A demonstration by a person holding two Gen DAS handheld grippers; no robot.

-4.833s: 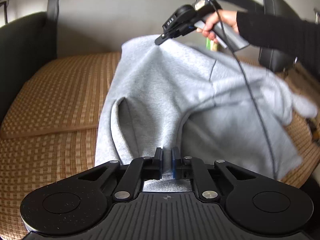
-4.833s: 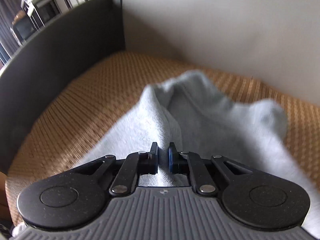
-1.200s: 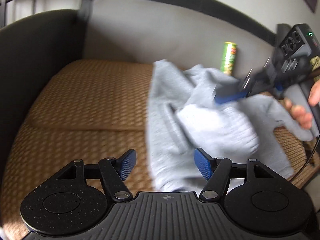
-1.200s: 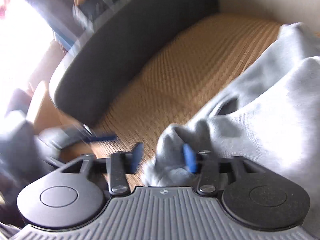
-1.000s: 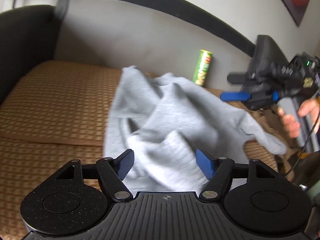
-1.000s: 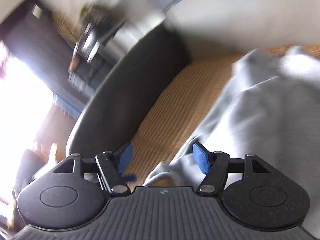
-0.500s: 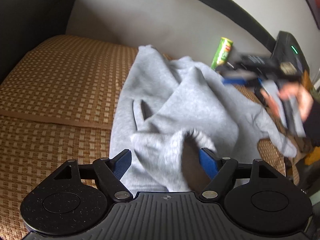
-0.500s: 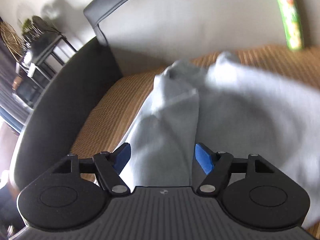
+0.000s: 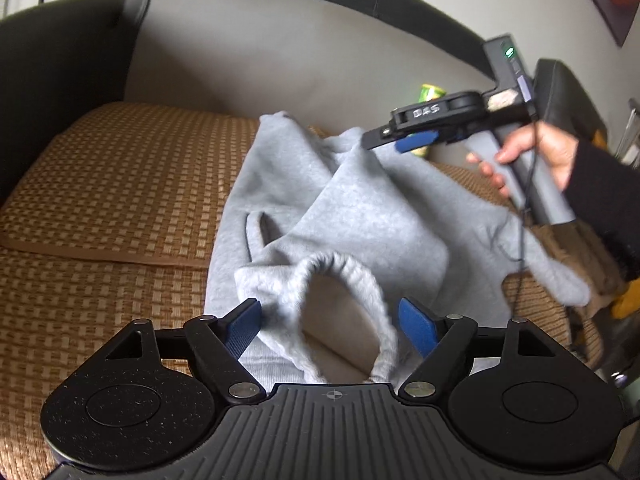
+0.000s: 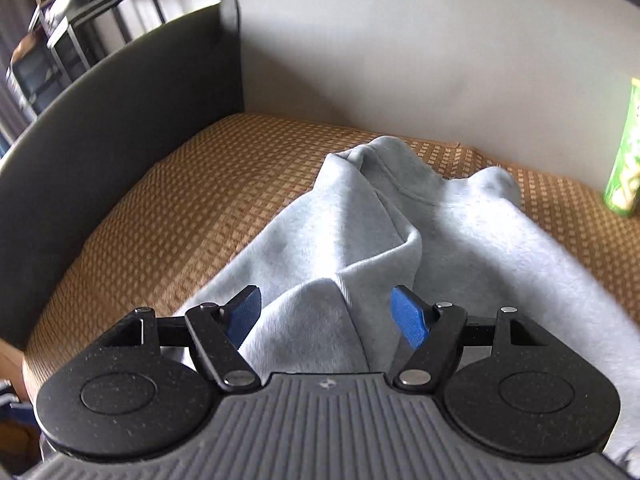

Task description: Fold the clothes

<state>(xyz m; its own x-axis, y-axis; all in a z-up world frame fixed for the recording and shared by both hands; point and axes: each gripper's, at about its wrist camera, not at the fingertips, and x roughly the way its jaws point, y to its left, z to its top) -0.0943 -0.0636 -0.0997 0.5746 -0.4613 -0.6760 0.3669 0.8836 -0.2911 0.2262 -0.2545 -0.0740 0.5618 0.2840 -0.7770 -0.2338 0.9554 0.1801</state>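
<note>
- On the woven tan seat mat (image 9: 120, 184) of the sofa, a grey sweatshirt (image 9: 360, 216) is lying crumpled, reaching from near the backrest toward the front edge of the seat.
- At the near end, a ribbed opening (image 9: 344, 276) of the sweatshirt, a cuff or hem, is standing up as a loop, with the paler inside of the fabric showing through it.
- Around that loop, the left gripper (image 9: 331, 326) is hovering with its jaws spread wide; the blue pads (image 9: 416, 326) are sitting on either side of the cloth and are not pressing on it.
- Over the far part of the sweatshirt, the right gripper (image 9: 400, 142) is pointing in from the right, held by a hand (image 9: 536, 156) in a black sleeve (image 9: 604, 196), with a cable hanging below it.
- From the right wrist view, the right gripper (image 10: 326, 316) is also standing spread, a raised fold (image 10: 320, 300) of grey cloth lying between its pads without being pinched.
- Behind the sweatshirt, a green can (image 10: 626, 160) is standing upright on the mat against the pale backrest (image 9: 280, 52).
- At the left, the dark armrest (image 10: 100, 128) is curving round the seat, well apart from the sweatshirt.
- Beyond that armrest, a dark metal shelf (image 10: 64, 36) is showing, blurred.
</note>
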